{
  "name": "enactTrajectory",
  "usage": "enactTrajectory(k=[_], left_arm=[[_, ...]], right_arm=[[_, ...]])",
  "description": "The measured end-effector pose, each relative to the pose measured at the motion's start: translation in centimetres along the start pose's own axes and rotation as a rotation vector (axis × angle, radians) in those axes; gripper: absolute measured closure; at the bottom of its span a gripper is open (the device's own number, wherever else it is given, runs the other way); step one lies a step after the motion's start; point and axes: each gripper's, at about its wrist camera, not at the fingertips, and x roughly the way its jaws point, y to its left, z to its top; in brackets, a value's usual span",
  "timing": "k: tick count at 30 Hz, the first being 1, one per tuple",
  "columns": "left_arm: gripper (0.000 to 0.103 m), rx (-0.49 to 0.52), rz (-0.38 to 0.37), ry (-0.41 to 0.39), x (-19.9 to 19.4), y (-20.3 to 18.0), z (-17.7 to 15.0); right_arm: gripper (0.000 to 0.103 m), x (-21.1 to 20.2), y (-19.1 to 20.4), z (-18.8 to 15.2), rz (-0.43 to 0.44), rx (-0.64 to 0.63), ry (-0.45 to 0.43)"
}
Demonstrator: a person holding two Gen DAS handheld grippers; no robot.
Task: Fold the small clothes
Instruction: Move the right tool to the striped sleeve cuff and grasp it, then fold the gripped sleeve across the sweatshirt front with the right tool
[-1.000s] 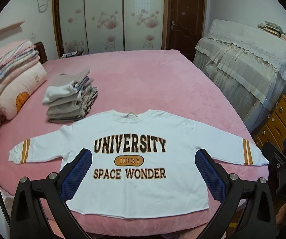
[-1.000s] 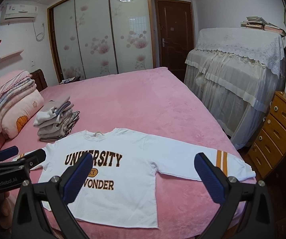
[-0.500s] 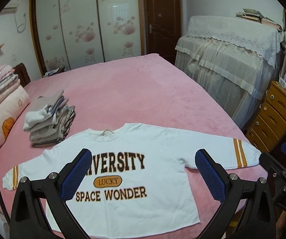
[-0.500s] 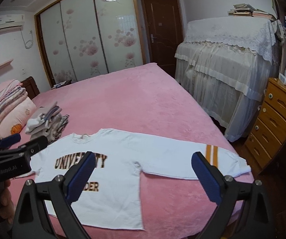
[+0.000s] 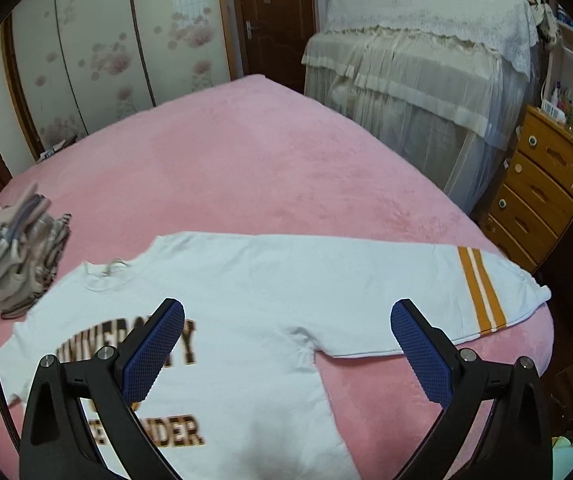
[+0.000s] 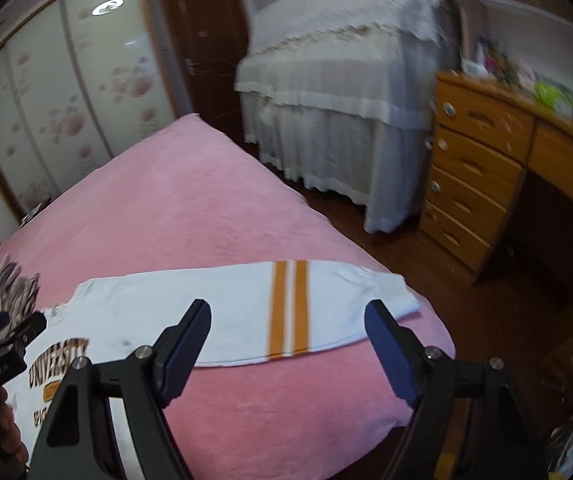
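A white sweatshirt [image 5: 270,292] with brown "UNIVERSITY" lettering lies flat, front up, on the pink bed [image 5: 246,168], both sleeves spread out. Its right sleeve with two orange stripes [image 6: 290,312] reaches the bed's right corner. My left gripper [image 5: 286,344] is open and empty, above the shirt's chest and right armpit. My right gripper [image 6: 286,344] is open and empty, above the striped right sleeve. The left gripper also shows at the left edge of the right wrist view [image 6: 2,336].
A stack of folded grey clothes [image 5: 22,256] sits on the bed's left side near pillows. A wooden chest of drawers [image 6: 482,168] and a cloth-covered piece of furniture [image 5: 418,76] stand right of the bed. The bed edge drops to a wooden floor [image 6: 438,256].
Both grippers have swung to the right. The left view has shifted from the shirt's centre toward its right sleeve; the right view now centres on the striped cuff. Both stayed open.
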Motion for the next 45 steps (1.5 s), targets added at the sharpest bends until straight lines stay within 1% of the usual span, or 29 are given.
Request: enactTrajectory(k=[5,10,13,17,18,20,23,28,30,31,32,33,34,37,40,42,45], left_arm=[[0.001,0.014,0.002,0.058,5.6,-2.2,-1.4],[0.001,0.026,-0.018,0.088,9.0,-4.8,-2.7],[0.001,0.041,-0.02,0.099,10.2,-6.3,-3.3],[0.001,0.078,-0.031,0.11,11.1,-8.7,-3.8],[0.001,0.089,-0.035,0.11,11.2,-9.3,-3.9],[0.001,0.113,-0.036,0.107,11.3,-10.6,-3.9],[0.001,0.146,-0.023,0.093,11.5,-12.4,-3.8],[0.001,0.179,0.0,0.094,12.2,-14.7,-3.5],[0.001,0.184,0.003,0.095,12.2,-15.2,-3.4],[0.001,0.185,0.006,0.093,12.2,-15.4,-3.3],[0.001,0.187,0.008,0.093,12.1,-15.5,-3.2],[0.001,0.189,0.009,0.093,12.0,-15.6,-3.1],[0.001,0.189,0.007,0.093,11.8,-15.6,-3.0],[0.001,0.181,-0.003,0.089,11.0,-15.0,-2.7],[0.001,0.162,-0.007,0.086,9.9,-13.6,-2.1],[0.001,0.136,-0.011,0.088,8.9,-11.9,-1.6],[0.001,0.098,-0.011,0.086,7.3,-8.6,-0.8]], right_arm=[[0.025,3.9,-4.4,-1.6,-0.047,0.1,0.054],[0.025,6.9,-7.0,-3.4,-0.054,0.169,0.117],[0.025,8.1,-8.1,-4.3,-0.051,0.21,0.147],[0.026,9.4,-9.2,-5.1,-0.02,0.272,0.164],[0.028,9.6,-9.4,-5.2,-0.012,0.286,0.163],[0.036,10.2,-9.7,-5.2,-0.005,0.303,0.166],[0.038,10.7,-9.8,-4.8,-0.006,0.307,0.149],[0.04,12.1,-9.5,-4.0,-0.007,0.288,0.153],[0.043,12.6,-9.5,-3.9,-0.005,0.287,0.161],[0.05,12.9,-9.5,-3.7,-0.002,0.28,0.163],[0.063,13.1,-9.5,-3.6,0.003,0.275,0.163],[0.073,13.3,-9.5,-3.5,0.023,0.271,0.163],[0.08,13.3,-9.4,-3.4,0.034,0.271,0.164],[0.085,12.3,-9.2,-3.2,0.063,0.273,0.133],[0.085,10.3,-8.4,-2.5,0.12,0.263,0.084],[0.085,8.7,-7.0,-1.7,0.158,0.236,0.048],[0.085,6.1,-3.7,-0.3,0.224,0.168,-0.007]])
